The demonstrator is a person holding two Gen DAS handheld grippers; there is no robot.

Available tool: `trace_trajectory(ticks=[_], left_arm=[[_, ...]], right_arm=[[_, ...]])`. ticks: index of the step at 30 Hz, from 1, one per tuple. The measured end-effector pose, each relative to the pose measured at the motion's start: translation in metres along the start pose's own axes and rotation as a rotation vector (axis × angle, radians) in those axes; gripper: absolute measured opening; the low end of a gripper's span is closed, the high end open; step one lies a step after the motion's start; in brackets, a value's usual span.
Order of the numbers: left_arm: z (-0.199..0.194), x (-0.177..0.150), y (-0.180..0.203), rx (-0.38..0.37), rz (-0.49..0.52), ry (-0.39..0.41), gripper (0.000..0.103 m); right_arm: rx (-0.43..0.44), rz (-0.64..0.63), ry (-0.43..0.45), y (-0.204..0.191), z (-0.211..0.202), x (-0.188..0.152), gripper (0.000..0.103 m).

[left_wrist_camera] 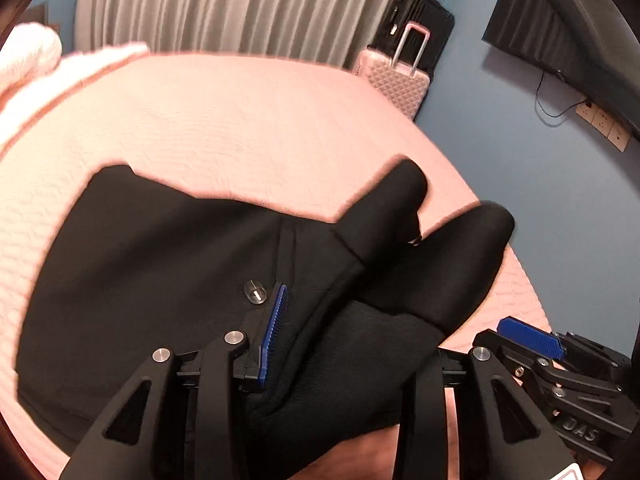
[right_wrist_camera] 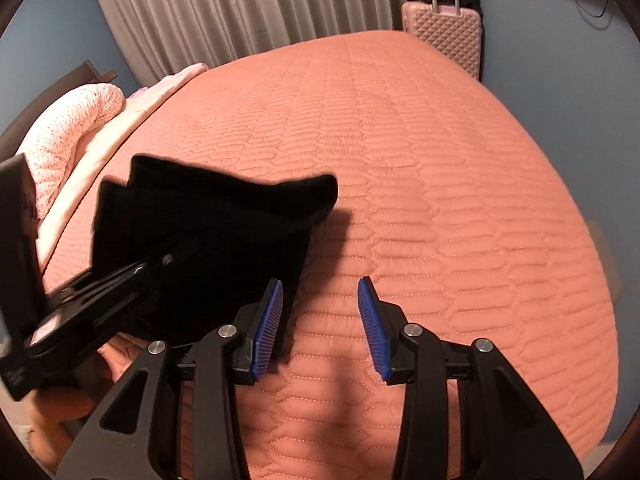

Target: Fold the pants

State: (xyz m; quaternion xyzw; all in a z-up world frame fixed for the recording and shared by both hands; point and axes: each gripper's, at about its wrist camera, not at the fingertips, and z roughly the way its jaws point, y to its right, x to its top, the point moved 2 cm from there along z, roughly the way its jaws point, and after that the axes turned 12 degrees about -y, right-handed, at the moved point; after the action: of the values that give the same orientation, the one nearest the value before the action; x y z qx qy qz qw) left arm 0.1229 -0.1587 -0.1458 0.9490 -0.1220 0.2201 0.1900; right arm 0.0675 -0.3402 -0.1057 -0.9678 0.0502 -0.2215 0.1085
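The black pants lie folded on the pink quilted bed. A bunched fold of them rises between my left gripper's fingers. Its left blue pad shows; the right finger is hidden under the cloth. The jaws stand wide, so I cannot tell whether they pinch the fabric. In the right wrist view the pants hang lifted at the left, with the left gripper's body in front. My right gripper is open and empty over the bare quilt, just right of the pants. It also shows in the left wrist view.
A pink suitcase and a black one stand beyond the bed's far corner. Grey curtains hang behind. Pillows lie at the left. A TV and wall sockets are on the blue wall at right.
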Motion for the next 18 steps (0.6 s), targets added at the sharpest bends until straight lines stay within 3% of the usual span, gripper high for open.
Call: trace_trajectory(ticks=[2,4,5,7,10,12,15,17,18], left_arm=[[0.011,-0.016,0.006,-0.047,0.026,-0.096,0.034],[0.007,-0.037,0.022,0.026,0.157,-0.108,0.034],[0.003,-0.047,0.028,0.081,0.237,-0.105,0.034],[-0.006,-0.055,0.028,0.129,0.305,-0.083,0.035],[-0.012,-0.052,0.020,0.061,0.270,-0.071,0.065],[-0.004,-0.039,0.021,0.040,0.229,-0.075,0.065],[0.000,-0.026,0.032,0.011,0.203,-0.080,0.065],[-0.005,-0.027,0.035,-0.014,0.204,-0.088,0.065],[-0.010,-0.033,0.038,-0.032,0.217,-0.096,0.065]], right_arm=[[0.056,0.030,-0.017,0.007,0.002,0.005,0.039],[0.121,0.058,-0.031,0.014,0.005,0.011,0.039],[0.137,0.070,-0.042,0.014,0.009,0.017,0.061],[0.119,0.092,-0.048,0.014,0.017,0.024,0.097],[0.126,0.042,-0.072,0.004,0.035,0.039,0.096],[0.134,0.016,-0.094,-0.002,0.046,0.049,0.096],[0.135,-0.021,-0.147,-0.010,0.069,0.062,0.080],[0.101,-0.049,-0.179,-0.013,0.084,0.068,0.034],[0.065,-0.091,-0.179,-0.019,0.087,0.072,0.031]])
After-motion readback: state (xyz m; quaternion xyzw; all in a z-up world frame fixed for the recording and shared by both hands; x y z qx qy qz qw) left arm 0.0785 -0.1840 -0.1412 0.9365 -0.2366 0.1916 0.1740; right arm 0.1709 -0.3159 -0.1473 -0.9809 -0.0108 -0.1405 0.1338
